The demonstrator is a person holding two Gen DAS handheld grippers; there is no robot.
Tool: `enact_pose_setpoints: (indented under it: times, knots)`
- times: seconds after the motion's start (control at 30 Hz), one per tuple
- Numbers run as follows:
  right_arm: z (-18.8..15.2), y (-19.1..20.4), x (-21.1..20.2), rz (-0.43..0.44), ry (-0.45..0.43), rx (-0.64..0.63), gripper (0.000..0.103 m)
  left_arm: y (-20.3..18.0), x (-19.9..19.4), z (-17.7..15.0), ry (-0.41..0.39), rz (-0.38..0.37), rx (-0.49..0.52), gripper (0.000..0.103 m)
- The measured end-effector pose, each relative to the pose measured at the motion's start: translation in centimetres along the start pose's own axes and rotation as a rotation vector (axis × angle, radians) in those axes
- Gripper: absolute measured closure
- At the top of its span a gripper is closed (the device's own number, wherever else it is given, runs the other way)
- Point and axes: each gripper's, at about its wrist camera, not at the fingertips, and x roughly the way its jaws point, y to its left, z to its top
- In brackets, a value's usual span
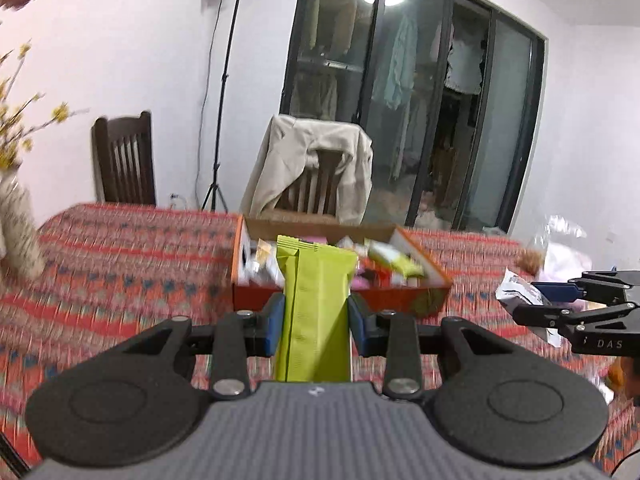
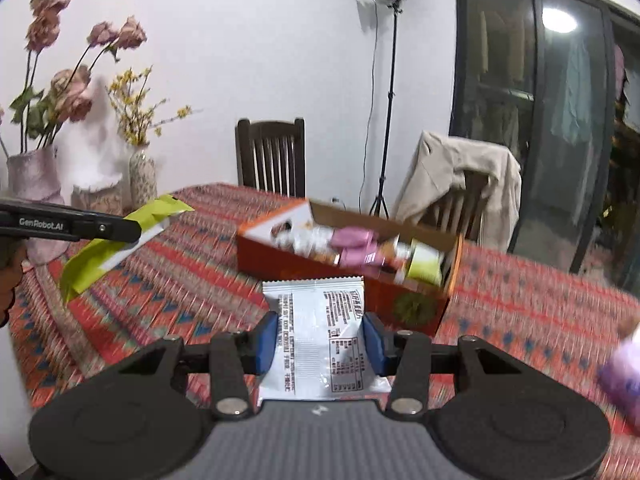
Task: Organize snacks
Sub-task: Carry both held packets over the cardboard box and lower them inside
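My left gripper point(image 1: 316, 320) is shut on a long lime-green snack packet point(image 1: 316, 300), held above the patterned tablecloth and pointing at an orange cardboard box point(image 1: 340, 300) with several snack packets inside. My right gripper point(image 2: 319, 340) is shut on a white foil snack packet point(image 2: 320, 332) with black print, raised in front of the same orange box point(image 2: 320, 268). In the right wrist view the left gripper point(image 2: 132, 232) enters from the left with the green packet point(image 2: 116, 244) hanging through it. In the left wrist view the right gripper point(image 1: 532, 302) shows at the right edge with the white packet point(image 1: 514, 286).
Vases with dried pink and yellow flowers point(image 2: 60, 92) stand at the table's far left. Two wooden chairs, one draped with a beige jacket point(image 2: 460, 176), sit behind the table. A light stand point(image 2: 390, 100) is by the wall. A purple packet point(image 2: 624, 376) and clear plastic bags point(image 1: 560, 240) lie right.
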Motion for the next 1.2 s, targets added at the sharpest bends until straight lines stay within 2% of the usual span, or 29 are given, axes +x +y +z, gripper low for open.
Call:
enact_pose_setpoints:
  times: [0.23, 0.37, 0.47, 0.57, 0.73, 0.87, 1.0, 1.2]
  knots:
    - [8.1, -3.6, 5.0, 0.023, -0.024, -0.022, 0.058, 1.3, 7.5, 6.9, 0.043, -0.007, -0.009, 0.068]
    - [11.8, -4.7, 8.6, 0.023, -0.012, -0.040, 0.058, 2.4, 13.0, 9.4, 0.108, -0.023, -0.044, 0.068]
    - [13.6, -5.3, 11.9, 0.005, 0.020, -0.057, 0.058, 2.9, 17.6, 10.5, 0.157, 0.011, -0.042, 0.068]
    - [14.7, -5.8, 16.6, 0.019, 0.093, -0.053, 0.058, 3.6, 22.2, 10.8, 0.230, 0.031, -0.061, 0.068]
    - [14.1, -6.3, 25.4, 0.065, 0.258, -0.009, 0.058, 4.4, 29.0, 9.3, 0.347, 0.079, -0.071, 0.068]
    - [12.1, -6.7, 30.7, 0.111, 0.360, 0.081, 0.058, 4.8, 32.3, 7.0, 0.415, 0.105, -0.092, 0.068]
    - [10.3, -6.7, 33.5, 0.174, 0.411, 0.165, 0.058, 4.7, 33.6, 5.5, 0.444, 0.110, -0.086, 0.068]
    - [9.1, -5.0, 34.8, 0.161, 0.443, 0.136, 0.056, 3.9, 33.6, 4.9, 0.451, 0.126, -0.055, 0.064]
